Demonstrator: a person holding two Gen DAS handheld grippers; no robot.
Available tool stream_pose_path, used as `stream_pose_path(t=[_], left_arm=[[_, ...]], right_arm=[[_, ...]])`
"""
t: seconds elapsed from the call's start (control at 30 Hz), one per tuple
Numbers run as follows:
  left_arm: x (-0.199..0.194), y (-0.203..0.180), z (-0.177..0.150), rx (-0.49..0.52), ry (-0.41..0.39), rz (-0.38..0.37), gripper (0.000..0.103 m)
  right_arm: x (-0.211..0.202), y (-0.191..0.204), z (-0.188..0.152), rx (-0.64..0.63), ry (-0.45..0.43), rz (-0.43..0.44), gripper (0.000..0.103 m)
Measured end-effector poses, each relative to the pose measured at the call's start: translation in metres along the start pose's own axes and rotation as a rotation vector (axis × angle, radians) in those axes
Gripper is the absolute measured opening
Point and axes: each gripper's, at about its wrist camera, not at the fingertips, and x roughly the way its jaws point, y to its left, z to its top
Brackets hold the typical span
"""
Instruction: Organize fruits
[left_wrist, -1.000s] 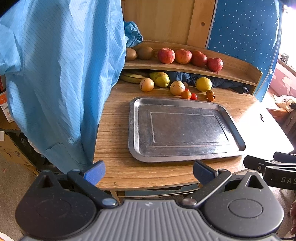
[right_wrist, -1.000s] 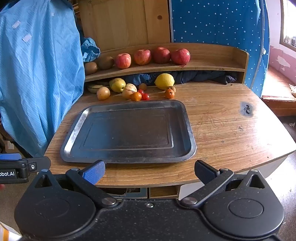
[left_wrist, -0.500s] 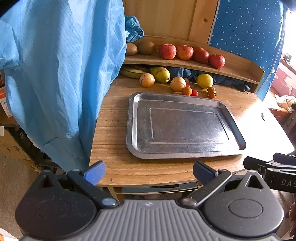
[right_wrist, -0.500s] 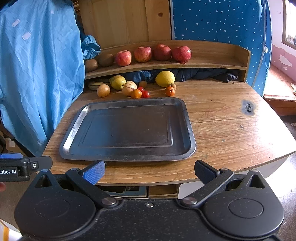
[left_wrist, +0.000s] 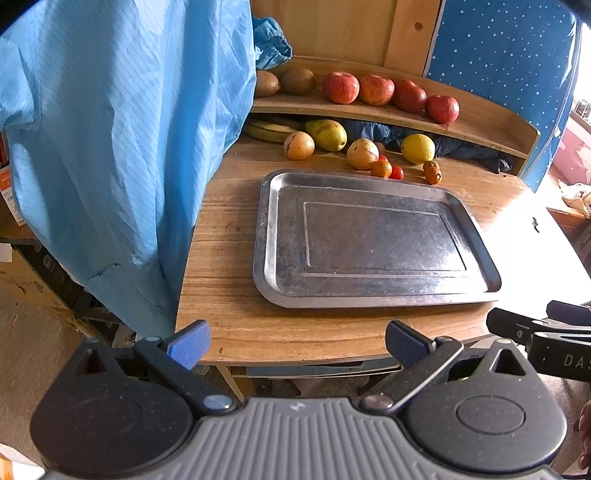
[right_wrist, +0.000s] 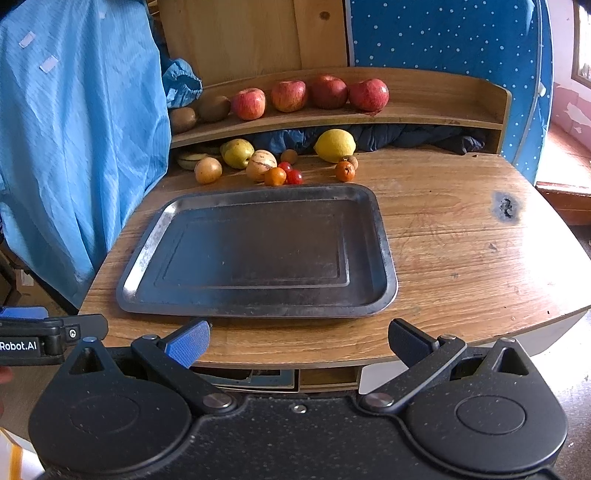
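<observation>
An empty metal tray (left_wrist: 369, 295) (right_wrist: 255, 308) lies in the middle of the wooden table. Behind it sit a lemon (left_wrist: 417, 148) (right_wrist: 335, 145), a green pear (left_wrist: 327, 134) (right_wrist: 237, 152), two yellowish round fruits (right_wrist: 208, 170), small orange and red fruits (right_wrist: 275, 176) and bananas (left_wrist: 267, 131). Several red apples (left_wrist: 340, 87) (right_wrist: 289, 95) and two kiwis (left_wrist: 297, 80) rest on the shelf above. My left gripper (left_wrist: 297, 341) and right gripper (right_wrist: 299, 341) are both open and hold nothing, hovering at the table's near edge, short of the tray.
A blue garment (left_wrist: 122, 140) (right_wrist: 74, 147) hangs at the table's left side. A raised wooden shelf (right_wrist: 424, 107) with dark cloth (right_wrist: 424, 134) beneath closes the back. A burn mark (right_wrist: 504, 208) shows on the bare right tabletop. Cardboard boxes (left_wrist: 22, 258) sit on the floor left.
Both grippers have risen slightly and tilted down toward the table, so the tray and fruit sit a little lower in the views. Nothing on the table has moved.
</observation>
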Motion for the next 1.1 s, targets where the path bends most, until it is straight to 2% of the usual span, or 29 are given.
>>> stream_pose_path(t=[0.83,1.1], left_arm=[[0.028,-0.025,0.002,-0.035,0.131,0.082,0.103],[0.041,-0.024,0.015,-0.175,0.143,0.075,0.103]], right_arm=[[0.033,-0.030,0.013,-0.035,0.088,0.073,0.103],[0.045,-0.040,0.029,-0.110,0.079,0.137,0.103]])
